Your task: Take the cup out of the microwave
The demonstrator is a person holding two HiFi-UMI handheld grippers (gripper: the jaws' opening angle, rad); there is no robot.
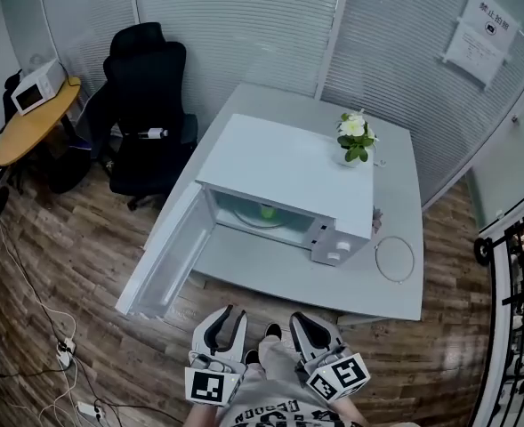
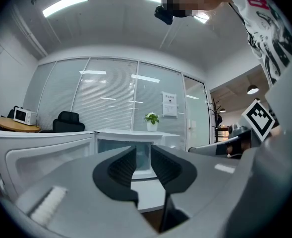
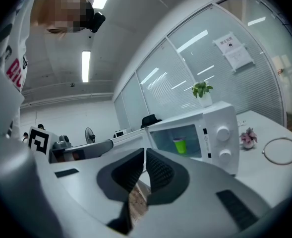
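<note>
A white microwave [image 1: 288, 163] stands on a white table [image 1: 395, 292], its door [image 1: 168, 265] swung wide open to the left. Inside on the turntable is a small green cup [image 1: 267, 210], which also shows in the right gripper view [image 3: 179, 146]. Both grippers hang at the table's near edge, well short of the microwave and pointing at it. My left gripper [image 1: 226, 314] [image 2: 142, 155] is open with a plain gap and nothing between its pads; its jaws hide the cup in its own view. My right gripper [image 1: 304, 320] [image 3: 145, 155] has its tips together, empty.
A vase of flowers [image 1: 355, 136] stands behind the microwave, and a wire ring [image 1: 395, 258] and a small pink flower [image 1: 376, 221] lie to its right. A black office chair [image 1: 146, 105] and a round wooden table [image 1: 26, 132] are at left. Cables [image 1: 66, 354] lie on the floor.
</note>
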